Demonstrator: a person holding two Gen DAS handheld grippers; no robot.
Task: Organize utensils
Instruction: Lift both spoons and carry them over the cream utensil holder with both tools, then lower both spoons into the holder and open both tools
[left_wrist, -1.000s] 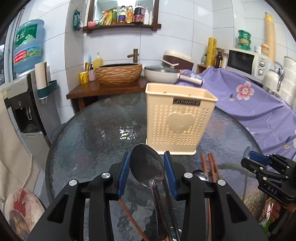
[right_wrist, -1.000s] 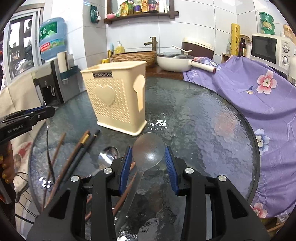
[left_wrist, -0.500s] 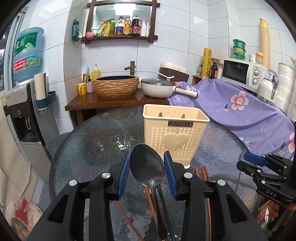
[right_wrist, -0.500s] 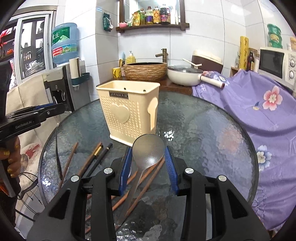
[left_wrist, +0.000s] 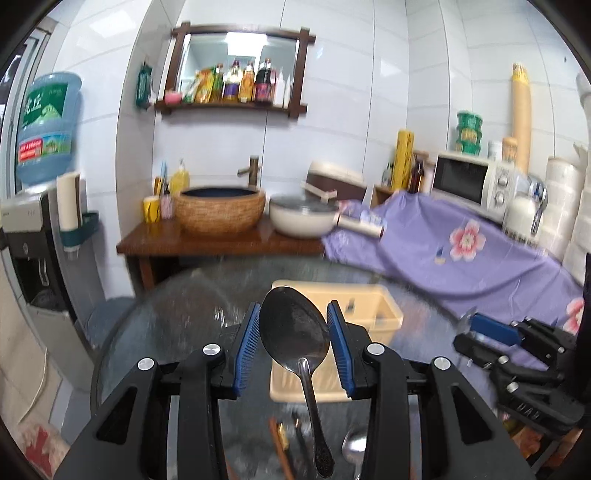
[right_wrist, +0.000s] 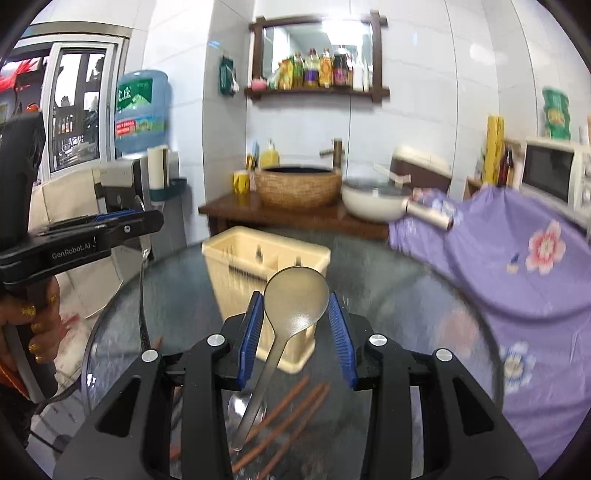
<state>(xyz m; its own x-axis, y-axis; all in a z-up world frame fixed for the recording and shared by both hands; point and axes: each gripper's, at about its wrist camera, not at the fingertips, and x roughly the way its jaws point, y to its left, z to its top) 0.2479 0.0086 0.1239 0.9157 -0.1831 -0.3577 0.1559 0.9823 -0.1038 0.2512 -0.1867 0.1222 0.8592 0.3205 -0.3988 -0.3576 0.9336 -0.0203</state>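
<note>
Between the blue pads of the left gripper (left_wrist: 294, 345): a dark spoon (left_wrist: 294, 332), bowl up, clamped at the sides of its bowl, handle hanging toward 6 o'clock, tip near the frame's lower edge. Jaws at a narrow setting, closed on that bowl. Behind it, toward 12 o'clock: cream utensil holder (left_wrist: 373, 306), blurred, its front largely hidden by the spoon and pads. On the round glass desk (left_wrist: 184, 314) below, at 6 o'clock: another spoon (left_wrist: 352, 448) and brown chopsticks (left_wrist: 279, 443), partly cut off by the gripper body.

Right gripper (right_wrist: 296, 321) likewise: jaws narrow, holding a pale metal spoon (right_wrist: 295, 299) by its bowl, handle slanting down toward 7 o'clock. Utensil holder (right_wrist: 266, 254) straight behind, two compartments just visible, lower half hidden. More chopsticks (right_wrist: 295, 406) and a spoon (right_wrist: 238, 406) on the glass, smeared by blur. At 9 o'clock: left gripper (right_wrist: 122, 227) side-on, a person's hand (right_wrist: 27, 325) round its grip, cut by the frame edge.
</note>
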